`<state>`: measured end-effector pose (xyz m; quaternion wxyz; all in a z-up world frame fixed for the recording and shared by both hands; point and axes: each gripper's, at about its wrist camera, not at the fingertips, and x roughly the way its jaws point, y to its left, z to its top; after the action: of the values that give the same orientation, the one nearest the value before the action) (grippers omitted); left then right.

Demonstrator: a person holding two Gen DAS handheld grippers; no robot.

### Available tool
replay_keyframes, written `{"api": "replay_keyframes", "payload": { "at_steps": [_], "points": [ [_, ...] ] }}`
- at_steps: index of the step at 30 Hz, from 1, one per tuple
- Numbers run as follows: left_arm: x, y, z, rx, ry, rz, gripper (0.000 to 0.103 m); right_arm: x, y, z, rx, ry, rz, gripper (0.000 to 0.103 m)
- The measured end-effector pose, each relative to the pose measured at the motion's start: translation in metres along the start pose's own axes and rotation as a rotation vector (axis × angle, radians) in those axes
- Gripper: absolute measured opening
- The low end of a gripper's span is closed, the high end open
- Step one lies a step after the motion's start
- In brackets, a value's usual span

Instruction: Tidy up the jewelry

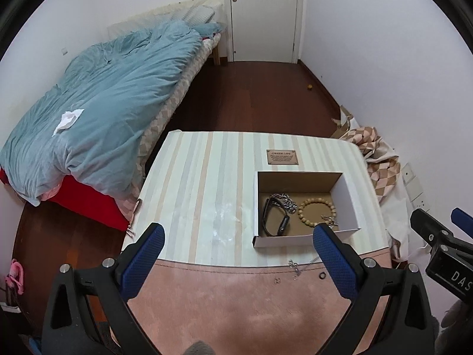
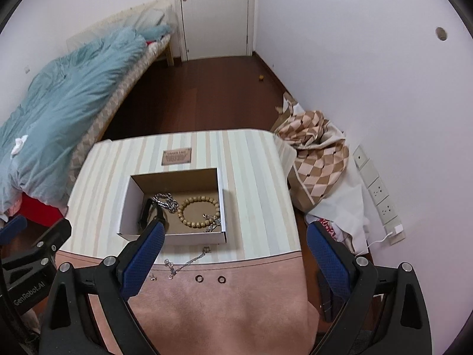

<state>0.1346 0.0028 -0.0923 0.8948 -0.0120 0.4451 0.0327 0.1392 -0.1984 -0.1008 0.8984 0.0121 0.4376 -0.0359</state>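
Observation:
An open white cardboard box stands on the table. Inside lie a black watch band, a silver chain, a wooden bead bracelet and a small silver piece. In front of the box a thin silver chain, two dark rings and a small earring lie on the pink cloth. My left gripper is open and empty above the table's near side. My right gripper is open and empty, above the box's near edge.
The table has a striped cover and a pink front band. A bed with a blue quilt lies to the left. A checked cloth heap lies by the right wall, near wall sockets. A white door is at the back.

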Motion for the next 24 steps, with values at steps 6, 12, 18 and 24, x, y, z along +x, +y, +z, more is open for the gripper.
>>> {"api": "replay_keyframes", "payload": {
  "at_steps": [6, 12, 18, 24],
  "points": [
    [-0.014, 0.005, -0.011, -0.017, 0.002, 0.050, 0.102, -0.008, -0.011, -0.016, 0.044, 0.022, 0.049, 0.098],
    [0.018, 0.014, -0.045, -0.024, 0.059, 0.144, 0.102, 0.040, -0.022, -0.057, 0.090, 0.148, 0.076, 0.098],
    [0.074, 0.019, -0.083, -0.008, 0.191, 0.174, 0.102, 0.097, -0.029, -0.099, 0.122, 0.249, 0.126, 0.057],
    [0.112, 0.003, -0.099, 0.030, 0.257, 0.129, 0.102, 0.134, -0.037, -0.116, 0.143, 0.278, 0.121, 0.050]
  ]
}}
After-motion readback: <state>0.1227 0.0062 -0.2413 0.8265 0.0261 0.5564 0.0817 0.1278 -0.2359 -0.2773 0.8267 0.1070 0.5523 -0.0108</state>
